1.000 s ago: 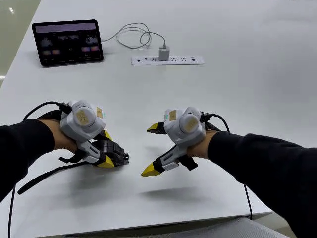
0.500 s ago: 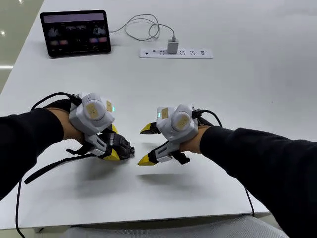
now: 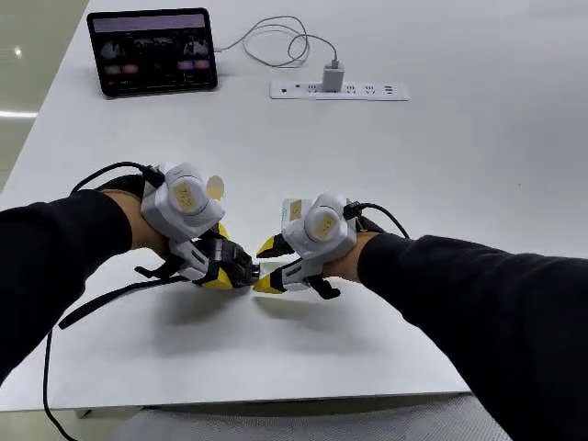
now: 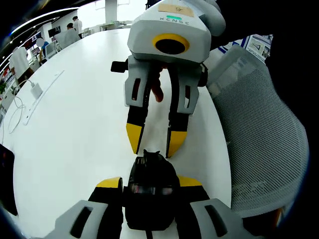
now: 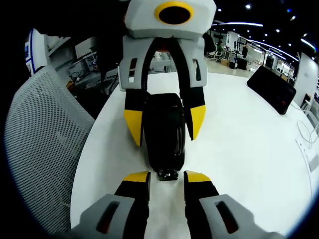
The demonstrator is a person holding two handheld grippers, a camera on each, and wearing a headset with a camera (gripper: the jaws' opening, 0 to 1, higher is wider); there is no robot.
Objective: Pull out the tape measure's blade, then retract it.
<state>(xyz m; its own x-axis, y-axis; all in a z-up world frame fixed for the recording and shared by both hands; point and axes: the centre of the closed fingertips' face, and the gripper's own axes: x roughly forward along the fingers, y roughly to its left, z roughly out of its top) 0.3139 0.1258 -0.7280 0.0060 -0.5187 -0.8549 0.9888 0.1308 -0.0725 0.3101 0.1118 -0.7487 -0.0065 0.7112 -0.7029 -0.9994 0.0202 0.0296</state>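
Left gripper (image 3: 220,268) jaws clamped on black tape measure (image 3: 235,267), near side of tabletop (image 3: 441,184). Right gripper (image 3: 266,266) jaws apart, tips flanking its right end.

We identify an open-plan office or lab. The white workbench (image 3: 441,184) carries a tablet (image 3: 153,51) and a power strip (image 3: 340,90) well beyond the left gripper (image 3: 225,259). A mesh chair (image 5: 45,129) stands beside the right gripper (image 5: 167,175), and ceiling strip lights (image 5: 239,24) run beyond its jaws.
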